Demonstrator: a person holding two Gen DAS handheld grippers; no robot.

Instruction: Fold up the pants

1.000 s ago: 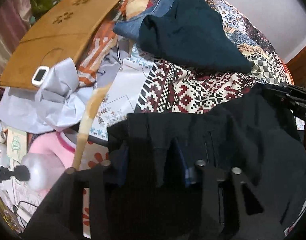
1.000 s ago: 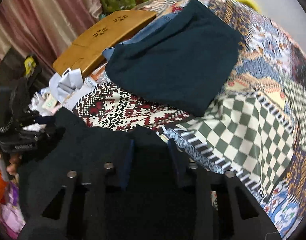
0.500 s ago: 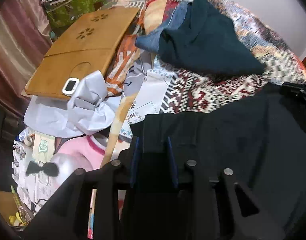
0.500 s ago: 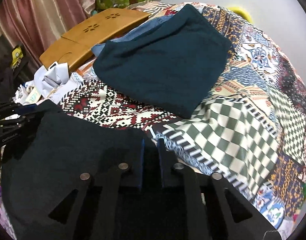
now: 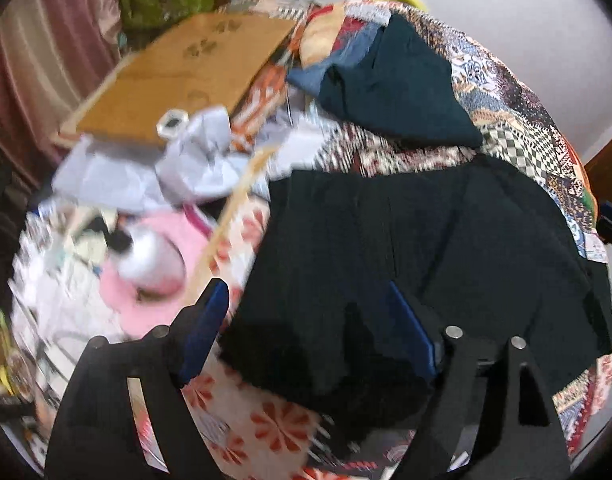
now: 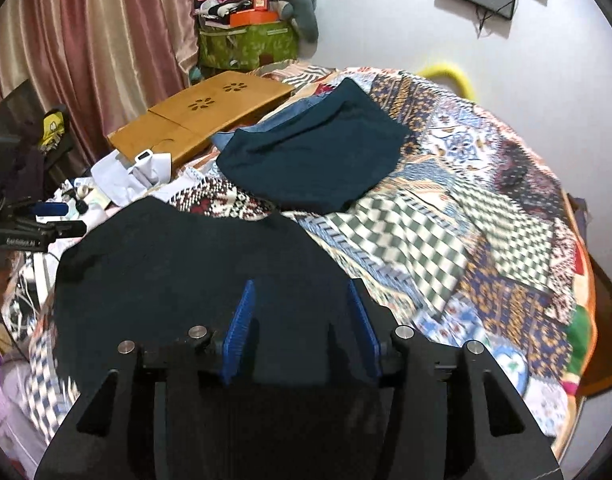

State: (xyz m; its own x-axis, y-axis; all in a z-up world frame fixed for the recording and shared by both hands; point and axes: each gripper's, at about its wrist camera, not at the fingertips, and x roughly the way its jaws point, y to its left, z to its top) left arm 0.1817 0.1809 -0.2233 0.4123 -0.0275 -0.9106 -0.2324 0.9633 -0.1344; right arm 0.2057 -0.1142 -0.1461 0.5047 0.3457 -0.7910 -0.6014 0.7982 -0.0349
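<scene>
Black pants (image 5: 417, 256) lie folded on the patchwork bedspread; they also show in the right wrist view (image 6: 186, 272). My left gripper (image 5: 306, 304) is open above the pants' near left edge, its blue pads wide apart and holding nothing. My right gripper (image 6: 300, 296) is open over the pants' near right part, holding nothing. The left gripper shows at the left edge of the right wrist view (image 6: 46, 220).
A folded dark teal garment (image 6: 317, 160) lies behind the pants on blue jeans (image 6: 290, 112). A wooden lap tray (image 6: 198, 120), white paper (image 6: 134, 172) and clutter sit at the left. The bedspread (image 6: 465, 220) stretches right.
Both grippers were shut on the pants' edge; they have now opened, let the pants drop onto the bed, and pulled back and up.
</scene>
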